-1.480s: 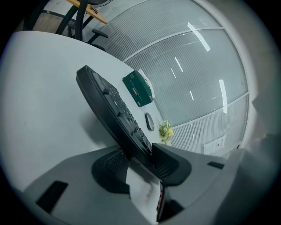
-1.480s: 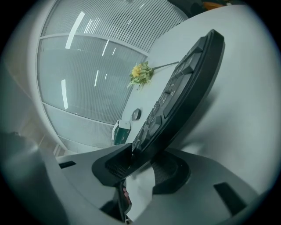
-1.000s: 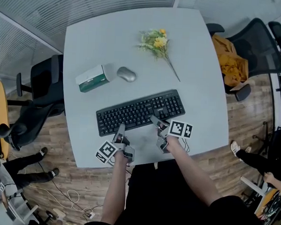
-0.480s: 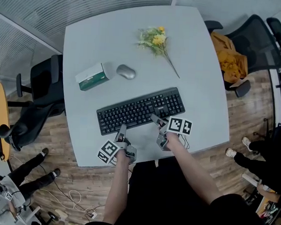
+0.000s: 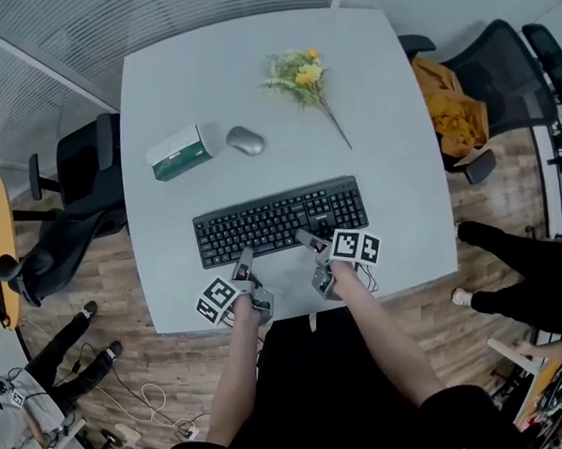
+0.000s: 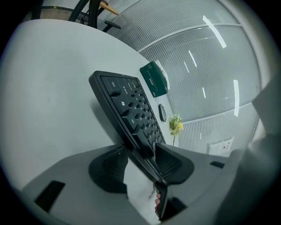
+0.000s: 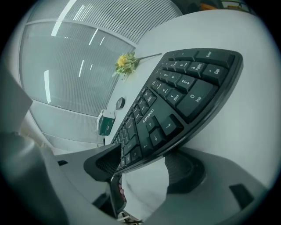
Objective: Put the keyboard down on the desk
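Note:
A black keyboard [image 5: 281,221] lies flat on the pale grey desk [image 5: 388,159], its long side slanting up to the right. My left gripper [image 5: 244,257] is at its near edge towards the left, my right gripper [image 5: 308,239] at the near edge towards the right. In the left gripper view the keyboard's edge [image 6: 127,110] runs between the spread jaws of the left gripper [image 6: 140,160], with desk showing beside it. In the right gripper view the keyboard [image 7: 175,96] sits between the opening jaws of the right gripper [image 7: 147,165], and the lower pad stands off it.
Behind the keyboard are a grey mouse [image 5: 245,141], a green and white box [image 5: 179,153] and a sprig of yellow flowers [image 5: 303,79]. Office chairs stand at the left [image 5: 87,162] and at the back right, with orange cloth [image 5: 451,110]. A person's legs [image 5: 532,270] are at the right.
The keyboard and both grippers stay in about the same place at the desk's near edge. A person's legs have come into view on the floor at the right.

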Available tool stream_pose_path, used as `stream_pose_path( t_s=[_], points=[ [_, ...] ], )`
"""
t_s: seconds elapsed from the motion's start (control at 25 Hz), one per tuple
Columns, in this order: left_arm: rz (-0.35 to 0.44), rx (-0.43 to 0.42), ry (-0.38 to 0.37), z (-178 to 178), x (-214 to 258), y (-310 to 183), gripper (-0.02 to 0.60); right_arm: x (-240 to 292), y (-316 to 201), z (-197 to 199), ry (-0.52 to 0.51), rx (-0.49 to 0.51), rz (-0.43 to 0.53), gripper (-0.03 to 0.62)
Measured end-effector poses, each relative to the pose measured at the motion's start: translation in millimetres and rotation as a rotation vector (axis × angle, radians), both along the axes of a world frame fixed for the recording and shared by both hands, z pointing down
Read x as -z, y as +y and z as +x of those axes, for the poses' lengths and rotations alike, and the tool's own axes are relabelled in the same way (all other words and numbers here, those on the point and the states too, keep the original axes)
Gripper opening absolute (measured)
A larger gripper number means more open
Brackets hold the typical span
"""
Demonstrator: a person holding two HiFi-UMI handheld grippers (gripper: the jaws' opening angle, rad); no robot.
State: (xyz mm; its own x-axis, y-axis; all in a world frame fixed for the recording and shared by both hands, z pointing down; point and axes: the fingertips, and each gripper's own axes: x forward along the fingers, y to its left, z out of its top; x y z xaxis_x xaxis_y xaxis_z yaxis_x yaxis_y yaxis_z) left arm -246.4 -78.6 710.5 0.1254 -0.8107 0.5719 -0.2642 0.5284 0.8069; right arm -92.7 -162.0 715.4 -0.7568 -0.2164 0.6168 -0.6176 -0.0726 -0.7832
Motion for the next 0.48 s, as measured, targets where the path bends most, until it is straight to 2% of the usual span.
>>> stream_pose_path(
  t_s=[0.2, 0.48],
  points=[
    [-0.047, -0.021, 0.012, 4, -9, 5, 0.184, -7, 14, 4, 0.081, 0.077, -0.033, 0.322],
    [-0.109, -0.038, 0.040, 8, -20, 16, 0.184, -11, 20, 11, 0.074, 0.037, -0.057, 0.321]
  ],
)
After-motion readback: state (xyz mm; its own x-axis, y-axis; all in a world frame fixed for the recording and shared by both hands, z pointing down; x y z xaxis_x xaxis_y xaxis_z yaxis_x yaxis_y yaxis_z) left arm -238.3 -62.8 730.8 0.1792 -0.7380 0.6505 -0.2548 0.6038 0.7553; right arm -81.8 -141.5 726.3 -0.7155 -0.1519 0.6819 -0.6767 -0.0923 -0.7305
